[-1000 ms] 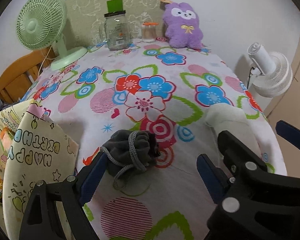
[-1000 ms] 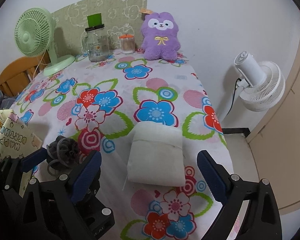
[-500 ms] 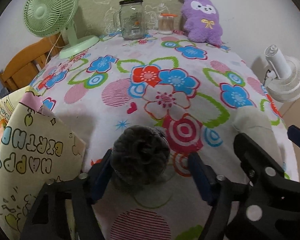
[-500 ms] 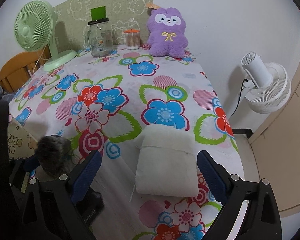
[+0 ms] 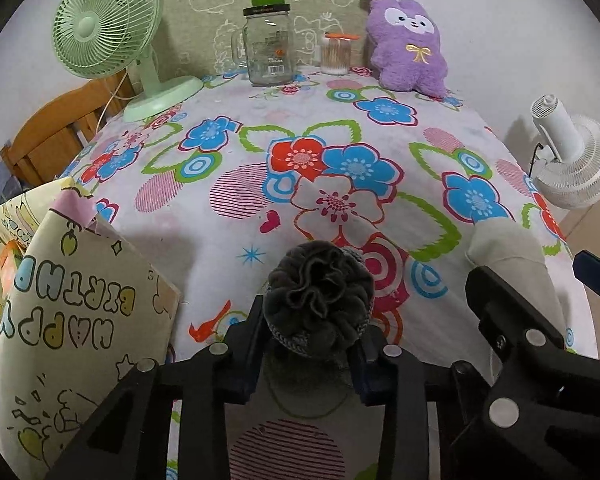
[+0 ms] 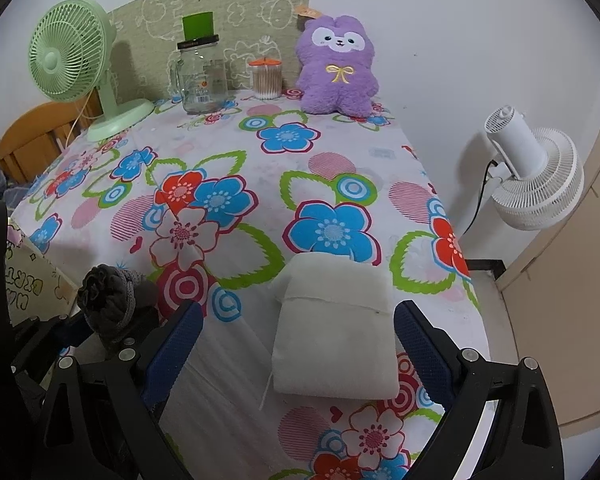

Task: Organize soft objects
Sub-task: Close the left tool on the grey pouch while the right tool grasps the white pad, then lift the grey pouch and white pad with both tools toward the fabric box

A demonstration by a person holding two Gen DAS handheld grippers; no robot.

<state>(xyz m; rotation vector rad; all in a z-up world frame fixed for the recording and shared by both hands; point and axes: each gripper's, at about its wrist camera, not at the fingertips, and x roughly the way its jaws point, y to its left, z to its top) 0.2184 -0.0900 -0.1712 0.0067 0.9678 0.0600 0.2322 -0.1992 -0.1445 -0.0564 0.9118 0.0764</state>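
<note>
**Two tongs, one pouch pinched, one pad between open fingers**

Two soft things concern us on the counter [image 6: 260, 152], which wears a flowered cloth. We see the gray pouch [image 5: 320, 304] gripped by the left tongs [image 5: 310, 354]: their fingers press in on both sides of its lower part, and its gathered, ruffled mouth faces forward above them. In the right view the same pouch [image 6: 108, 300] sits at the near left corner, just beside the right tongs' left finger. Whether it rests on the cloth or is lifted off it, we cannot tell.

The right tongs [image 6: 296, 340] stand wide, empty, with the white folded pad [image 6: 334, 328] lying flat on the cloth between their two blue fingers [image 6: 176, 340], touching neither. From the left view the pad [image 5: 508, 248] shows as a pale shape to the right, partly hidden behind the right tongs' black frame.

At the counter's left edge we find a birthday bag [image 5: 72, 312], close to the pouch. Along the far edge, well apart from both tongs, stand a green fan [image 6: 76, 64], a glass jar [image 6: 200, 76] with a green cup on top, a small tub of cotton swabs [image 6: 265, 80], and a purple plush toy [image 6: 338, 68]. A white fan [image 6: 536, 176] stands off the counter to the right.
</note>
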